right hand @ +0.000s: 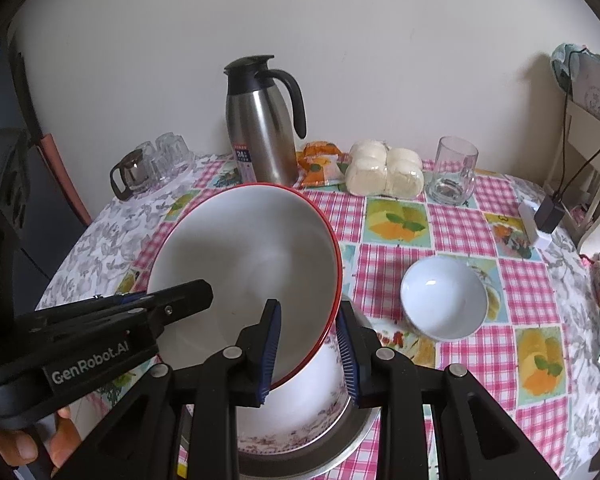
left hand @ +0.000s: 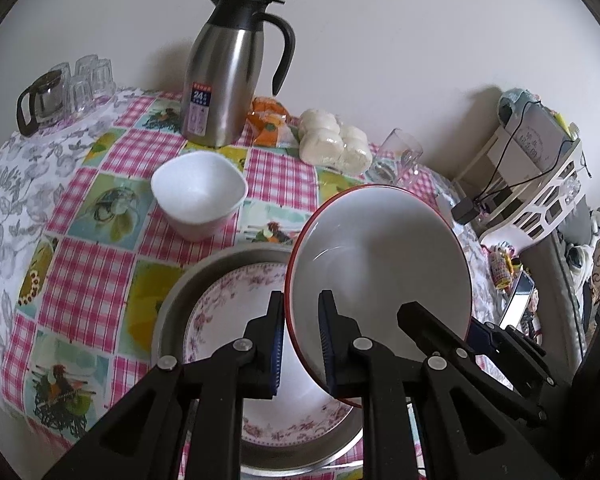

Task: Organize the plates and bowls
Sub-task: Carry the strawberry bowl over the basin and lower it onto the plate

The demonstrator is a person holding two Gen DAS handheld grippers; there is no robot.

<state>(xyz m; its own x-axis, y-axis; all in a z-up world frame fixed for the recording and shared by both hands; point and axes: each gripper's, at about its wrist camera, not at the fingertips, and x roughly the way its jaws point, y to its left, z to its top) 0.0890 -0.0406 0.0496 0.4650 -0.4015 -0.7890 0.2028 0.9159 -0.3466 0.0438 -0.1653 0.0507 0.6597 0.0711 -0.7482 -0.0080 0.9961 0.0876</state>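
A large red-rimmed white bowl is held tilted above a floral plate lying in a metal basin. My left gripper straddles the bowl's left rim, one finger inside, one outside, pads touching it. My right gripper straddles the opposite rim with a visible gap at the outer pad. A square white bowl sits behind the basin. A small pale blue bowl sits to the right.
A steel thermos jug, wrapped buns, an orange packet, a glass mug and a glass pot with cups stand along the far table edge. A charger lies at right.
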